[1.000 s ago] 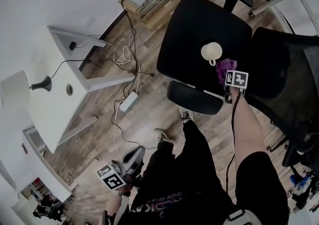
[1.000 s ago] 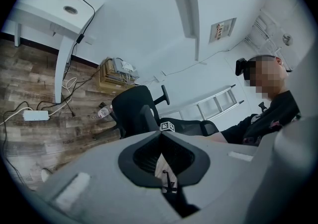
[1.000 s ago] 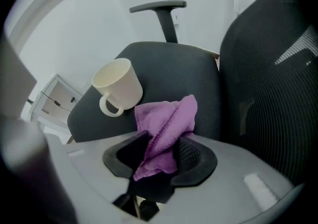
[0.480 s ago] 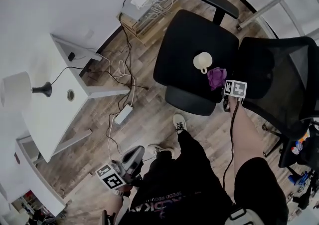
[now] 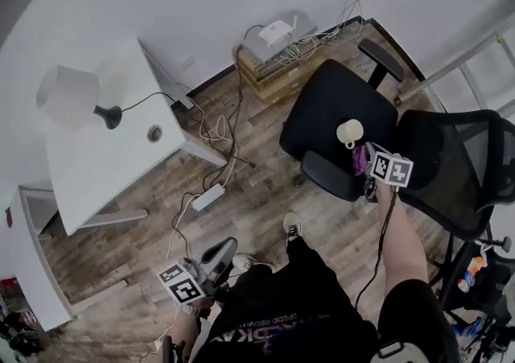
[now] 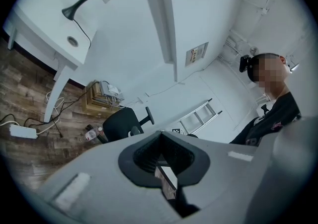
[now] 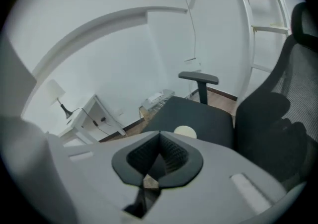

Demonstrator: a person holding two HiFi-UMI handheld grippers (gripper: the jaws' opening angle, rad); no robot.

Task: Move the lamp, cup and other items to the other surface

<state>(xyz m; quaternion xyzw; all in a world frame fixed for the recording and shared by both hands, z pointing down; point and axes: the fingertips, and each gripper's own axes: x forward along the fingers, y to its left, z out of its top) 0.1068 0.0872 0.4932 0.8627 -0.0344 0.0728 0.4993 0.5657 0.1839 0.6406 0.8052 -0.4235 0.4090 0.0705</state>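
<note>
White desk [image 5: 96, 168] at left, black office chair [image 5: 322, 104] at right. Lamp [image 5: 68, 96] stands on desk. Right gripper [image 7: 149, 182] above seat's near edge, jaws just snapped together, nothing seen between. Left gripper [image 6: 166, 183] low beside person's leg [image 5: 282, 289], jaws pressed together, empty. Cup [image 5: 349, 132] on seat, purple cloth [image 5: 360, 160] just beside right gripper.

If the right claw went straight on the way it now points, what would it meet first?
Most likely the cup standing on the black chair seat, just beyond the right claw. Depth is hard to judge, so it might touch the seat first.
</note>
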